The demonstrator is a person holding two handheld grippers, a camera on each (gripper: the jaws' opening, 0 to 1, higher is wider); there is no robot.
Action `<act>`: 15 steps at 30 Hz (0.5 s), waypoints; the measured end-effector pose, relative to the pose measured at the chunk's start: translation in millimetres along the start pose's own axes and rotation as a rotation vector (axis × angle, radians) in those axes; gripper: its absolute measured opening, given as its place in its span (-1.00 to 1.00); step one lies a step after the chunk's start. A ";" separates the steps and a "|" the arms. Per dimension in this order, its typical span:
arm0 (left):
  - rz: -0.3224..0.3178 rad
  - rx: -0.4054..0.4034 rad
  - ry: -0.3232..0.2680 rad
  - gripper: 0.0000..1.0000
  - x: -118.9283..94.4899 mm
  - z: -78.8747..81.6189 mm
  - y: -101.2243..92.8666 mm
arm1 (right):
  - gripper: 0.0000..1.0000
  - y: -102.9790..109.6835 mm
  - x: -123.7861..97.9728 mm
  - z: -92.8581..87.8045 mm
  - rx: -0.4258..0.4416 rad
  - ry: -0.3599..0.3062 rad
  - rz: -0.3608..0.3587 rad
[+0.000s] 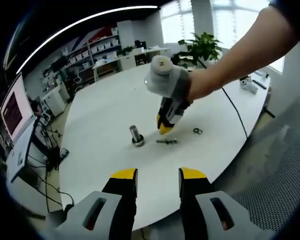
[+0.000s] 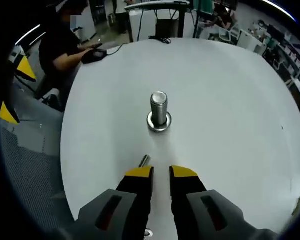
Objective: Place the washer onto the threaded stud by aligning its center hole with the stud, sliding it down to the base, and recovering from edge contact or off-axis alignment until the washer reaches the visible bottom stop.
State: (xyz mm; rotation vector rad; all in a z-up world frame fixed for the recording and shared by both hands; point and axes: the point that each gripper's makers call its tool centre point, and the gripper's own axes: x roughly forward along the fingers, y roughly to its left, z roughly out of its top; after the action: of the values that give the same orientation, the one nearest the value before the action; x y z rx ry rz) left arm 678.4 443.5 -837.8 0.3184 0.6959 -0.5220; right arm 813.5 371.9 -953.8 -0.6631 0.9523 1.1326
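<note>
White table [image 1: 100, 115]; stud [image 2: 159, 111], loose bolt [image 1: 167, 141]

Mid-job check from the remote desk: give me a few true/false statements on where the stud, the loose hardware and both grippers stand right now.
1. The threaded stud stands upright on the white table. True.
2. The right gripper grips the stud. False: it hovers beside it, apart.
3. A small ring lies flat on the table, away from the stud. True.
4. The left gripper holds a bolt. False: its jaws are open and empty.
5. A bolt lies on its side near the stud. True.

Upright stud [image 1: 136, 135] near right gripper [image 1: 165, 128]
</note>
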 end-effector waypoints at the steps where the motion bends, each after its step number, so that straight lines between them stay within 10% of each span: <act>1: -0.001 0.000 0.000 -0.38 0.0 0.0 0.0 | -0.69 4.0 1.7 1.3 0.006 0.000 0.013; 15: -0.001 0.001 0.011 -0.38 0.9 -2.4 -0.2 | -0.65 18.2 18.3 -1.8 0.055 0.050 0.049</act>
State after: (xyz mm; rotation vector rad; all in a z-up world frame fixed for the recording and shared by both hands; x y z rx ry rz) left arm 677.6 444.1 -840.2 0.3222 0.7067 -0.5214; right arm 798.0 384.2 -970.4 -0.6287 1.0433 1.1334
